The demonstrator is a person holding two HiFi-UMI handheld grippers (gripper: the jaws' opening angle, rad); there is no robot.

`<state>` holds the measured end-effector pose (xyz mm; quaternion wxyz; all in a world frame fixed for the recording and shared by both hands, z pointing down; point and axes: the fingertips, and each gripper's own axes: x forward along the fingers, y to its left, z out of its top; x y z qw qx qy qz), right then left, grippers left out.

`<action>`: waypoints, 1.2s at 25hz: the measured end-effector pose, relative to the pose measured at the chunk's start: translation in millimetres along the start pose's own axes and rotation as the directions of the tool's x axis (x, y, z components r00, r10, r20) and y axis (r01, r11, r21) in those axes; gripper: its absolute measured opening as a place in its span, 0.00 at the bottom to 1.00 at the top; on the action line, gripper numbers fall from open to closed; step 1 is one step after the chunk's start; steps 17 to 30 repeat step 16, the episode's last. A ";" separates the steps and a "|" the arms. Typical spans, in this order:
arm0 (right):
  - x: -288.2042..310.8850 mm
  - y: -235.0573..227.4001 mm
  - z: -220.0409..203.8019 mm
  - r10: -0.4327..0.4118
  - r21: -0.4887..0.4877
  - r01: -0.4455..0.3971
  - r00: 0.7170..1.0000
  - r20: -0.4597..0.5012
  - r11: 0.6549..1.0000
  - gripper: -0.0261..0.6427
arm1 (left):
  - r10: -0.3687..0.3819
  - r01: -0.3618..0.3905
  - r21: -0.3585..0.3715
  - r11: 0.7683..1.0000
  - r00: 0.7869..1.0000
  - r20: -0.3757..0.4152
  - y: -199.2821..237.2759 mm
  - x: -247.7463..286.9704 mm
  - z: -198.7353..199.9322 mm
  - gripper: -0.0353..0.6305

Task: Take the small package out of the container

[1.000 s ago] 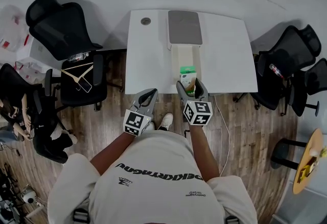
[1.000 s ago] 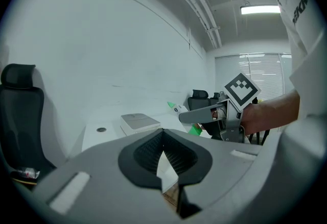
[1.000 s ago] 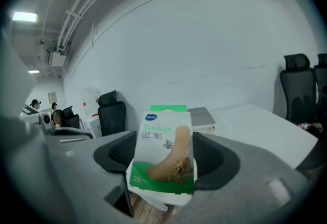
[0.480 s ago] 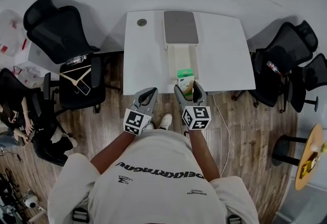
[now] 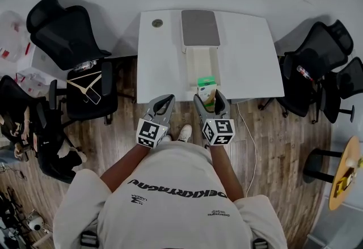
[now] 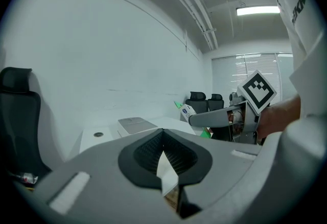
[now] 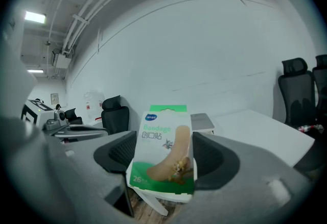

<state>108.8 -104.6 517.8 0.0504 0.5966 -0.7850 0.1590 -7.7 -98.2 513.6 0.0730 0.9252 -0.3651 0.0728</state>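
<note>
Green-and-white, the bandage package [image 7: 162, 152] stands upright between the jaws of your right gripper [image 5: 210, 99]. They are clamped on its two side edges, so the printed face stays turned to the camera. From the head view it sits over the near end of the long cream container [image 5: 191, 69], by the table's front edge. It looks lifted clear of the tray, though I cannot tell whether its bottom edge has cleared the rim. Holding it by the narrow sides makes sense, because the flat card would bend if you pinched its faces.

Your left gripper [image 5: 166, 100] hangs just beside the right one, off the table's front edge. Its jaws are drawn together on nothing, and it is out of the way.

A grey lid [image 5: 199, 28] lies at the container's far end on the white table [image 5: 161, 66]. Around it are a wood-plank floor [image 5: 272, 146], black office chairs [image 5: 68, 32] on both sides and a plain pale wall.
</note>
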 end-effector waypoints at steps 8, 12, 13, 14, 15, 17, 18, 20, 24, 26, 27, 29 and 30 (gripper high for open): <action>-6.9 4.9 -1.9 0.005 -0.005 -0.005 1.000 0.006 1.000 0.55 | 0.000 0.000 -0.011 1.000 1.000 0.005 -1.6 -5.7 3.6 0.06; -10.6 5.8 -3.2 0.003 -0.008 -0.003 1.000 0.006 1.000 0.55 | 0.010 -0.010 0.002 1.000 1.000 0.014 -0.3 -8.2 0.9 0.06; -11.2 5.3 -3.3 0.002 -0.008 -0.002 1.000 0.006 1.000 0.55 | 0.012 -0.012 0.005 1.000 1.000 0.018 -0.1 -8.2 1.3 0.06; -11.6 4.7 -3.1 0.000 -0.007 0.000 1.000 0.006 1.000 0.55 | 0.011 -0.011 0.005 1.000 1.000 0.021 -0.5 -8.1 2.3 0.06; -12.0 4.0 -2.9 -0.002 -0.006 0.002 1.000 0.006 1.000 0.55 | 0.010 -0.010 0.003 1.000 1.000 0.023 -1.2 -8.0 3.4 0.06; -12.5 3.2 -2.6 -0.003 -0.005 0.004 1.000 0.007 1.000 0.55 | 0.008 -0.008 0.002 1.000 1.000 0.025 -1.9 -7.8 4.4 0.06; -12.5 3.2 -2.6 -0.003 -0.005 0.004 1.000 0.007 1.000 0.55 | 0.008 -0.008 0.002 1.000 1.000 0.025 -1.9 -7.8 4.4 0.06; -12.5 3.2 -2.6 -0.003 -0.005 0.004 1.000 0.007 1.000 0.55 | 0.008 -0.008 0.002 1.000 1.000 0.025 -1.9 -7.8 4.4 0.06; -12.5 3.2 -2.6 -0.003 -0.005 0.004 1.000 0.007 1.000 0.55 | 0.008 -0.008 0.002 1.000 1.000 0.025 -1.9 -7.8 4.4 0.06; -12.5 3.2 -2.6 -0.003 -0.005 0.004 1.000 0.007 1.000 0.55 | 0.008 -0.008 0.002 1.000 1.000 0.025 -1.9 -7.8 4.4 0.06; -12.5 3.2 -2.6 -0.003 -0.005 0.004 1.000 0.007 1.000 0.55 | 0.008 -0.008 0.002 1.000 1.000 0.025 -1.9 -7.8 4.4 0.06; -12.5 3.2 -2.6 -0.003 -0.005 0.004 1.000 0.007 1.000 0.55 | 0.008 -0.008 0.002 1.000 1.000 0.025 -1.9 -7.8 4.4 0.06; -12.5 3.2 -2.6 -0.003 -0.005 0.004 1.000 0.007 1.000 0.55 | 0.008 -0.008 0.002 1.000 1.000 0.025 -1.9 -7.8 4.4 0.06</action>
